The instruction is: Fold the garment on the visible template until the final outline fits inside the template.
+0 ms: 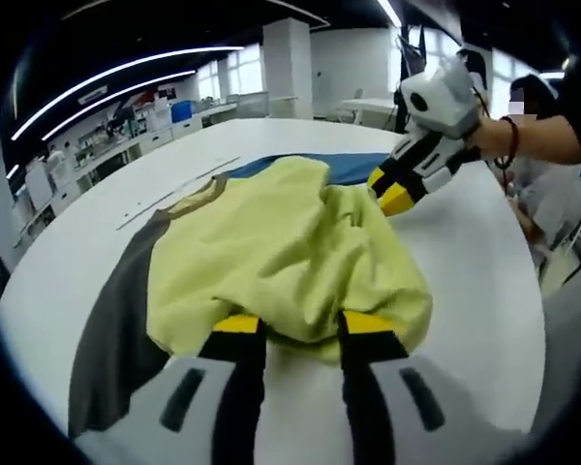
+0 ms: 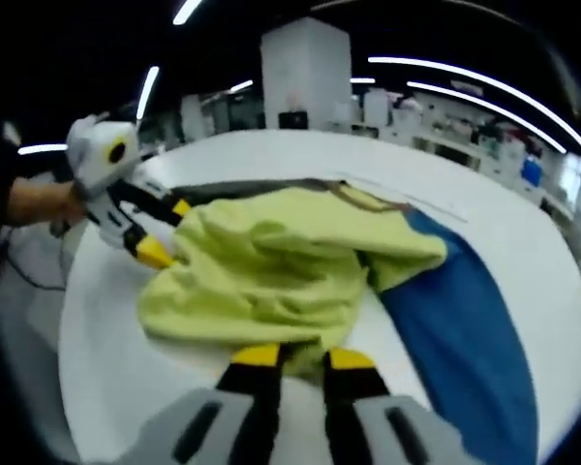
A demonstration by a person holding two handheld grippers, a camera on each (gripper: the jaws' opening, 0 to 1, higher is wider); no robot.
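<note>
Yellow-green garment (image 1: 290, 252) bunched mid-worktop (image 1: 465, 271), lying partly on blue template (image 2: 465, 320) and grey panel (image 1: 116, 329). Left gripper (image 1: 300, 325): jaws clenched on near hem. Right gripper (image 2: 305, 358): jaws clenched on opposite edge. Judged early to mid fold: cloth gathered, not flat, outline overhanging template; smoothing and further folds remain. No legible brand, label or writing.

Long white ceiling light strips (image 1: 107, 82) bright, slightly blown out. White round table top (image 1: 465, 252) evenly lit, shadows soft. Strong fisheye bending at edges. Right gripper view softer, motion-blurred; far white square pillar (image 2: 305, 73) and background hazy.
</note>
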